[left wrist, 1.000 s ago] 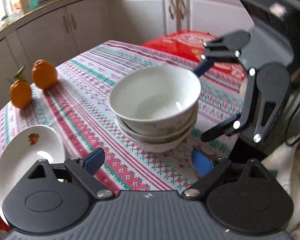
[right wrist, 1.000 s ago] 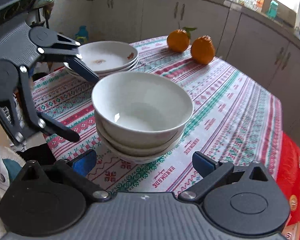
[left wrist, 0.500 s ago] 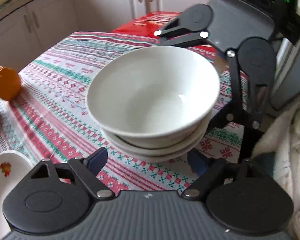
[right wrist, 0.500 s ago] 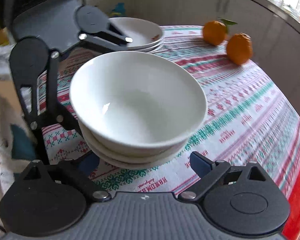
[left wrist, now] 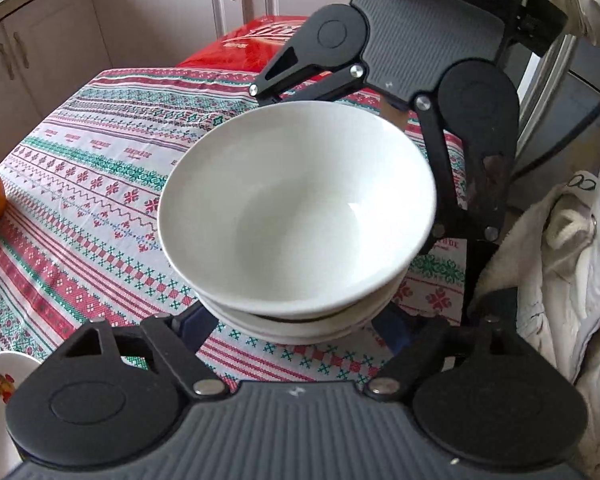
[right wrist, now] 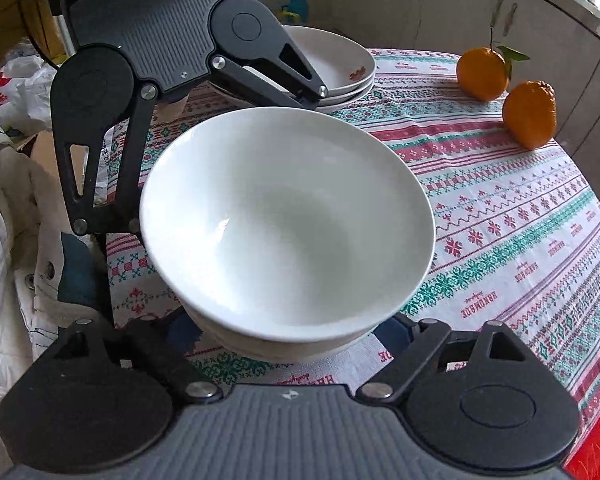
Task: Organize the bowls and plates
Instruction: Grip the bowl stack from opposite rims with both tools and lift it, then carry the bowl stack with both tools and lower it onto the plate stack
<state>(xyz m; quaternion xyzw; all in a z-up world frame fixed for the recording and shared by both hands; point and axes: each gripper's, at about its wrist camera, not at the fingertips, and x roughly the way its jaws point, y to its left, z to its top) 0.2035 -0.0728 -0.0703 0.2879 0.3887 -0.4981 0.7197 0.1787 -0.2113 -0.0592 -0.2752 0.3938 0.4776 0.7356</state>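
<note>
A stack of white bowls (left wrist: 296, 208) (right wrist: 284, 232) stands on the patterned tablecloth (left wrist: 100, 184) near its edge. My left gripper (left wrist: 294, 326) straddles the lower bowls from one side, and its blue pads (left wrist: 196, 324) sit low beside the bottom bowl, half hidden under the rims. My right gripper (right wrist: 288, 332) straddles the stack from the opposite side in the same way. Both pairs of jaws are closing with the stack between them, and no firm press shows. A stack of white plates (right wrist: 340, 60) with a red flower print stands behind the left gripper's body.
Two oranges (right wrist: 484, 74) (right wrist: 532, 114) lie at the far side of the table. A red bag (left wrist: 260, 40) sits past the table's end. A person's quilted white clothing (left wrist: 560, 280) presses against the table edge. Kitchen cabinets (left wrist: 40, 40) ring the room.
Both grippers have come in toward the bowl stack from opposite sides and tipped downward. Their jaws have narrowed, and the pads now lie under the bowls' rims.
</note>
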